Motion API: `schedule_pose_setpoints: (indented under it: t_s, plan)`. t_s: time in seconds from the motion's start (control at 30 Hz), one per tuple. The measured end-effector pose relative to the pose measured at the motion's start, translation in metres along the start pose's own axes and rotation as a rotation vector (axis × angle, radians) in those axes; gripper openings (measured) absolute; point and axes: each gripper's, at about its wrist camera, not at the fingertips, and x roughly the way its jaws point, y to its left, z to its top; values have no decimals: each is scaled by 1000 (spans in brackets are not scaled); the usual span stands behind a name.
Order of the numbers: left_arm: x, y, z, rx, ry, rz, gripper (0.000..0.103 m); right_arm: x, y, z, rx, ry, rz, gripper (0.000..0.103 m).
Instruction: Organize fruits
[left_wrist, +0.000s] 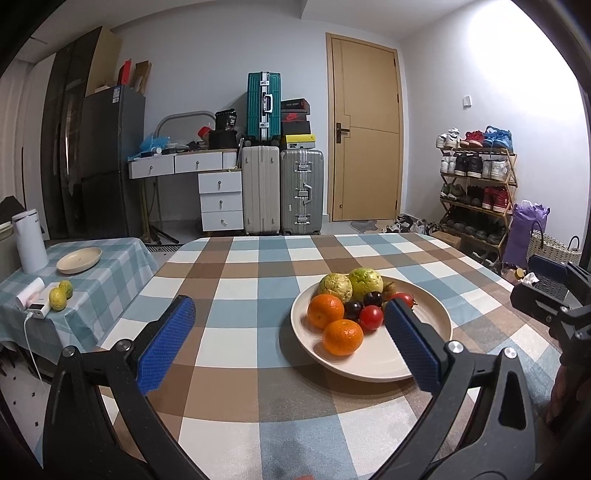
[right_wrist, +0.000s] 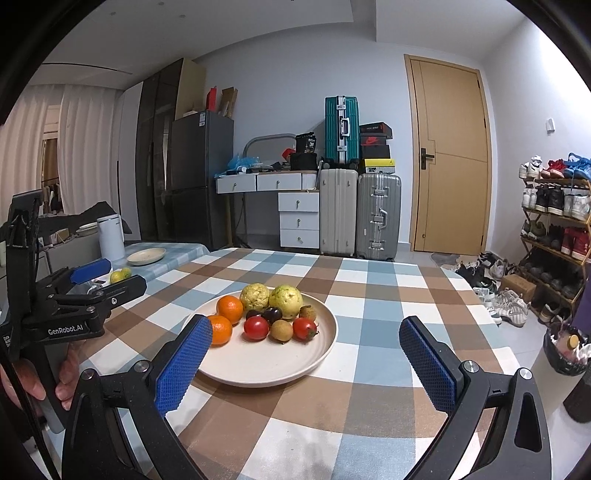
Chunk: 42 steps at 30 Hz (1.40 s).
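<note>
A cream plate (left_wrist: 369, 373) (right_wrist: 266, 376) sits on the checked table, holding two oranges (left_wrist: 342, 336) (right_wrist: 229, 308), two green guavas (left_wrist: 365, 283) (right_wrist: 285, 301), two red tomatoes (left_wrist: 371, 317) (right_wrist: 256, 328), dark plums (right_wrist: 272, 314) and small brown fruits (right_wrist: 281, 329). My left gripper (left_wrist: 290, 302) hangs open over the table just left of the plate, its right finger over the plate's near rim. My right gripper (right_wrist: 304, 323) is open in front of the plate, with nothing between its fingers. An empty cream plate (left_wrist: 78, 260) (right_wrist: 146, 255) and two yellow-green citrus fruits (left_wrist: 61, 295) (right_wrist: 120, 275) lie on a lower side table.
The side table (left_wrist: 110, 251) at the left also carries a white kettle (left_wrist: 29, 240) and a small white device with a cable (left_wrist: 37, 308). Suitcases, a drawer desk, a door and a shoe rack (left_wrist: 476, 192) stand beyond the table's far edge.
</note>
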Motion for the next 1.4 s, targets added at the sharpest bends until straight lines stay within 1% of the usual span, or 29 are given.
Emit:
schedule_pose_setpoints:
  t_s: [0.97, 1.17, 1.4]
  plan:
    - [1, 0, -1, -1, 0, 1, 102, 0, 0, 0, 0, 0, 0, 103]
    - [0, 0, -1, -10, -1, 28, 102, 0, 0, 0, 0, 0, 0, 103]
    - [0, 0, -2, -5, -1, 22, 102, 0, 0, 0, 1, 1, 1, 103]
